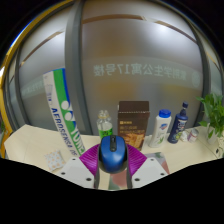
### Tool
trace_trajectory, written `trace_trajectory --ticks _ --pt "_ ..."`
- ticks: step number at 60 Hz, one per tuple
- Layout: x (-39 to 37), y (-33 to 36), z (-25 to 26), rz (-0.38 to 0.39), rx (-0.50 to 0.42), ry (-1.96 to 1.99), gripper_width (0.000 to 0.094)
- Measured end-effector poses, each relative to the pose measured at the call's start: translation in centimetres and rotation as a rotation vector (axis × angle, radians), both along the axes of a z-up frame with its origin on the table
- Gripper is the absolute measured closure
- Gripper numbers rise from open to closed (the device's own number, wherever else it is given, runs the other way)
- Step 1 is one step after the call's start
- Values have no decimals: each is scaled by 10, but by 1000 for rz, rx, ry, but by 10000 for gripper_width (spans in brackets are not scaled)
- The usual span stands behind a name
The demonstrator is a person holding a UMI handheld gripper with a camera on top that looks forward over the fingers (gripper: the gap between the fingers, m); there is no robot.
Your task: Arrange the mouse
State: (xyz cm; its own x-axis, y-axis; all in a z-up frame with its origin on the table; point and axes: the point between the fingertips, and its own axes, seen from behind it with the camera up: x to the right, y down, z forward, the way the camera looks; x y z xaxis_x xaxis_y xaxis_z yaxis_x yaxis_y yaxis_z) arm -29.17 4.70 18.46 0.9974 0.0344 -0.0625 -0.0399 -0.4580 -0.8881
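Blue mouse point(112, 151) in gripper point(112, 172), cluttered table point(30, 145), frosted glass wall point(120, 50)

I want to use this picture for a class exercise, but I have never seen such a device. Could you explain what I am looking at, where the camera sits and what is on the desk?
The camera rides on a hand-held gripper that a person carries; it looks forward along two fingers. A blue mouse lies between them on a purple mat; whether they press on it is unclear. Beyond stand a green-and-white box, a small green bottle, a brown box, a white bottle, a dark bottle and a plant, before a frosted glass wall.
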Motion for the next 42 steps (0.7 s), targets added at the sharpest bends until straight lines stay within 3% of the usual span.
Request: trace_trajectory --ticks 11,16,21,28,34,37,42 --pt "94 14 -123 -62 -201 -21 569" --pt "110 12 -161 -68 -258 -31 562" --pt "113 11 -181 -67 -283 -19 498" --pt "113 3 -190 -53 -312 -15 387" --pt "114 -5 -172 -46 -286 -46 74" --pt "112 -13 -161 -43 -276 -56 111" --pt "109 -32 -136 -52 -251 -67 73"
